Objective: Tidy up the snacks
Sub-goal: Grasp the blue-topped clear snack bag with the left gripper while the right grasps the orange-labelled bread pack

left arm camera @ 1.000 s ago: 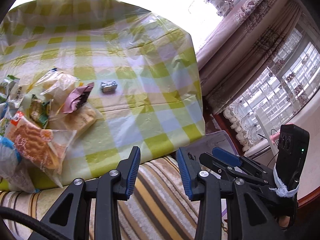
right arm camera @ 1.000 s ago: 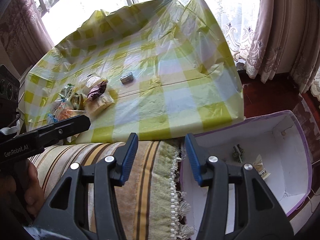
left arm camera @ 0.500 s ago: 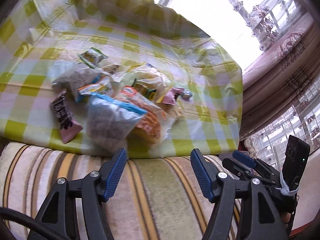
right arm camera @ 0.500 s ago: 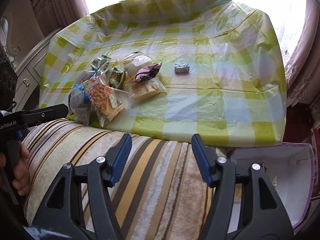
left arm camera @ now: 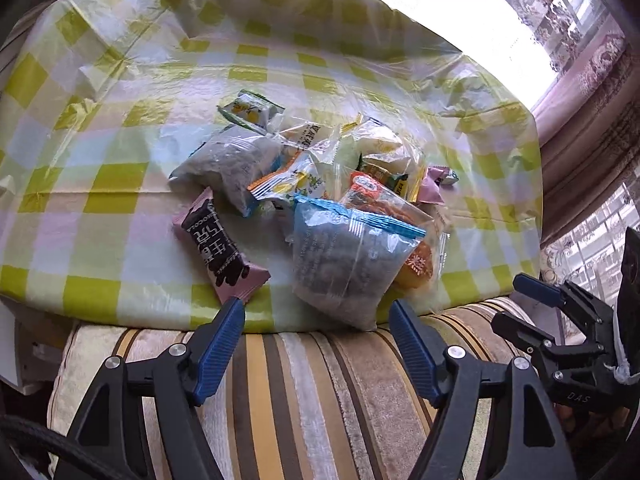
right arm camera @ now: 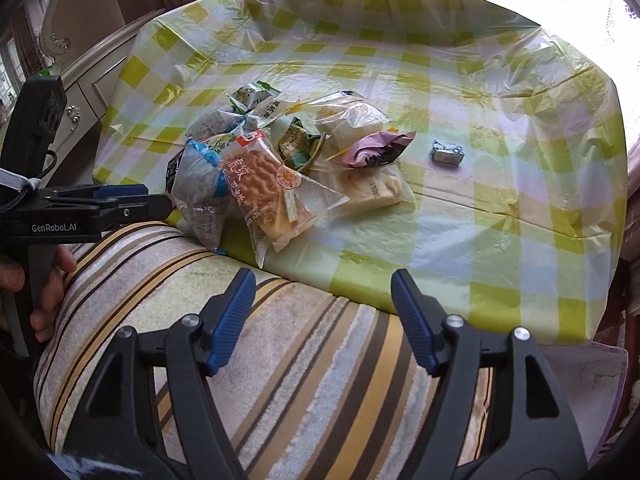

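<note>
Left gripper (left arm camera: 316, 320): your jaws stand wide apart, empty, blue pads facing each other across the lower middle of the frame.
Right gripper (right arm camera: 323, 292): likewise spread wide and empty, low in its own view.
Left hand (right arm camera: 38, 284): your fingers wrap the black handle at the left edge of the right wrist view.

Yellow-green, white and pale lilac checks across the tablecloth (left arm camera: 120, 184). Brown, gold and cream stripes along the near cushion (right arm camera: 280, 360). Blue pads, black frames on the left gripper (left arm camera: 316, 320) and right gripper (right arm camera: 324, 292). Pink with black lettering on the left snack bar (left arm camera: 218, 246). Clear with blue top edge on the grey-filled bag (left arm camera: 340, 264). Orange-brown on the biscuit pack (right arm camera: 264, 192). Silver on the lone right sweet (right arm camera: 447, 152). Mauve on the crumpled wrapper (right arm camera: 376, 148).
</note>
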`<state>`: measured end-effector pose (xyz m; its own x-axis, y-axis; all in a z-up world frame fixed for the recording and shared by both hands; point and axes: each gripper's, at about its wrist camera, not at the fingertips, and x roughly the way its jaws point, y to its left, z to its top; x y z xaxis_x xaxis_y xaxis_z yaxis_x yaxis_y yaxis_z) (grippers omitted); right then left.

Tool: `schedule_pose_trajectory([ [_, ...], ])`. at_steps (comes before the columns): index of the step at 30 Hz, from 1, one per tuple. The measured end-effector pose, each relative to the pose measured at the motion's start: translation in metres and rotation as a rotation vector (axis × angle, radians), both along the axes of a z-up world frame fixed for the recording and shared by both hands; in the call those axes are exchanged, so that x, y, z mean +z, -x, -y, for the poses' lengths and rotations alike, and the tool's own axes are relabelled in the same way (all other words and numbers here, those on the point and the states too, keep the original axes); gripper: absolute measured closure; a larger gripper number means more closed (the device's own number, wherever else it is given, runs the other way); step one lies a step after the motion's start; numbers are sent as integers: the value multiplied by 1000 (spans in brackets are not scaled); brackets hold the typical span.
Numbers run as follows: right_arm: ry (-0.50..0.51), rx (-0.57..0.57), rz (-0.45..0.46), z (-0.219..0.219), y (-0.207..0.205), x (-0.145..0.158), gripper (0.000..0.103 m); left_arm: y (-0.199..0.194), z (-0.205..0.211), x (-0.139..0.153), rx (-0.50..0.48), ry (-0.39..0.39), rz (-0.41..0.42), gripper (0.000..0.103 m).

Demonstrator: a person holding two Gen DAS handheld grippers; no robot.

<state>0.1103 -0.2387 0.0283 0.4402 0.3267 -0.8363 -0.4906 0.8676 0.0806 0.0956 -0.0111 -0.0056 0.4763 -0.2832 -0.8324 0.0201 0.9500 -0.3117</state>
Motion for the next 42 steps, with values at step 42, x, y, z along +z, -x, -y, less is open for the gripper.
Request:
schedule_pose_trajectory([
  [42, 132, 151, 3, -96, -70, -32, 23, -20, -42, -17, 108, 214, 105, 51],
])
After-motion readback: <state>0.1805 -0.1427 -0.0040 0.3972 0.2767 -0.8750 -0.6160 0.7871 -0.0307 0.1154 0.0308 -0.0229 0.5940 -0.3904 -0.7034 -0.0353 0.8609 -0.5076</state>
